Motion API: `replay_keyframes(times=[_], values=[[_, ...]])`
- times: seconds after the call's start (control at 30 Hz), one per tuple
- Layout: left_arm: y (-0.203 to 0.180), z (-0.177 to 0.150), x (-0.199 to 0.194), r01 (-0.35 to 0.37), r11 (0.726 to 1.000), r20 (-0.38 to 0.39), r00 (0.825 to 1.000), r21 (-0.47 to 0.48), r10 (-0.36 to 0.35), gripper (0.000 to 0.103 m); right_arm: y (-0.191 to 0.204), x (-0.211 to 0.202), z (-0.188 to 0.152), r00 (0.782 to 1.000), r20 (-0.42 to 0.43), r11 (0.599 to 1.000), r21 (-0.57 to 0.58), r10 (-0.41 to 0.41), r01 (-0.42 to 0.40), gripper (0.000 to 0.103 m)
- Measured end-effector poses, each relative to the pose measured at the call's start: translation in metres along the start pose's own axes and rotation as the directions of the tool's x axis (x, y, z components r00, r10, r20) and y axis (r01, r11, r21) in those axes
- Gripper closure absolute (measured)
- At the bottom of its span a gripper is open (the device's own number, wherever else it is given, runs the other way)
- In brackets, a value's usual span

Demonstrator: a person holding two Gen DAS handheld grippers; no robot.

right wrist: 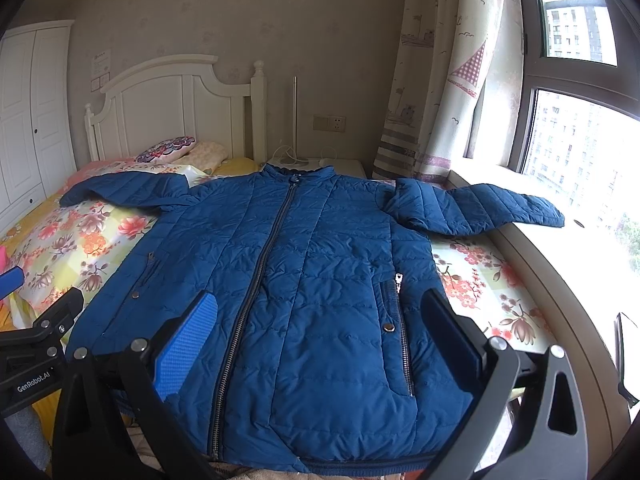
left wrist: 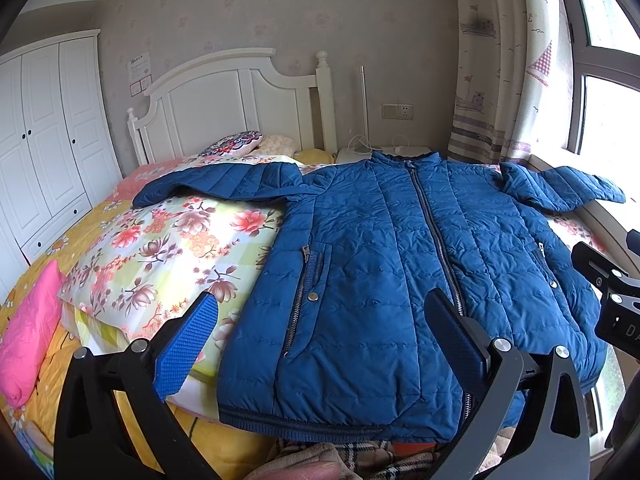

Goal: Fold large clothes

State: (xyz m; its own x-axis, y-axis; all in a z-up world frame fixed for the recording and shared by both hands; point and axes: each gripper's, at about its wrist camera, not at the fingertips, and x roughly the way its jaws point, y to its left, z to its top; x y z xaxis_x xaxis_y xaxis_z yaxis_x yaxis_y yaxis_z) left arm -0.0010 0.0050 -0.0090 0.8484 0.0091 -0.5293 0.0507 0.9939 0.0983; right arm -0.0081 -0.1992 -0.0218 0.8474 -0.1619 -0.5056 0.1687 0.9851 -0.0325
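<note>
L tongs (left wrist: 320,340): spread wide, released, nothing between the blue pads; they hover over the lower hem area of the blue jacket (left wrist: 392,280), no contact visible. L-side pad sits over the floral quilt (left wrist: 160,248) at lower left of frame, R-side pad over the jacket's front zip.

R tongs (right wrist: 324,340): also spread wide, released, empty. Both pads over jacket (right wrist: 304,280) lower half; contact w/ fabric can't be confirmed.

Each tongs' body partly seen in the other view: R unit at right edge of left wrist view, L unit at lower left edge of right wrist view, cut off by frame.

Jacket: lies flat, front up, zipped, on the bed (right wrist: 480,280); collar toward headboard (left wrist: 224,96) at upper centre, hem nearest cam. Sleeves out to both sides; the right-of-frame sleeve (right wrist: 480,208) reaches onto the window sill.

Hidden/unclear: hem's bottom edge partly behind tongs frames. Plaid fabric (left wrist: 360,460) at bottom centre, mostly cut off, item unidentifiable. Pink item (left wrist: 28,332) at left edge, partly out of frame. Wardrobe (left wrist: 44,140) upper left.
</note>
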Motion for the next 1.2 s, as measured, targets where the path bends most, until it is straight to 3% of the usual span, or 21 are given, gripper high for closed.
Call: replay_keyframes(times=[0.6,0.83,1.03,1.13,1.2], values=[[0.000,-0.002,0.003,0.004,1.000,-0.007,1.000,0.002,-0.004,0.004,0.000,0.005,-0.002,1.000,-0.010,1.000,0.003,0.002,-0.002,0.002],[-0.002,-0.001,0.030,0.011,1.000,-0.055,0.998,0.008,-0.010,0.004,-0.014,0.028,-0.003,0.999,-0.044,0.999,0.023,-0.020,0.021,0.002],[-0.011,0.018,0.088,0.062,0.998,-0.102,0.993,0.023,-0.059,0.004,-0.050,0.075,0.009,0.997,-0.071,0.996,0.086,0.010,-0.004,0.002],[-0.021,0.039,0.144,0.087,0.995,-0.181,0.980,0.054,-0.076,0.004,-0.093,0.113,0.024,0.993,-0.097,0.982,0.168,-0.065,0.081,0.002],[-0.030,0.056,0.191,0.131,0.989,-0.257,0.960,0.069,-0.109,0.004,-0.132,0.141,0.031,0.983,-0.133,0.955,0.250,-0.128,0.159,0.002]])
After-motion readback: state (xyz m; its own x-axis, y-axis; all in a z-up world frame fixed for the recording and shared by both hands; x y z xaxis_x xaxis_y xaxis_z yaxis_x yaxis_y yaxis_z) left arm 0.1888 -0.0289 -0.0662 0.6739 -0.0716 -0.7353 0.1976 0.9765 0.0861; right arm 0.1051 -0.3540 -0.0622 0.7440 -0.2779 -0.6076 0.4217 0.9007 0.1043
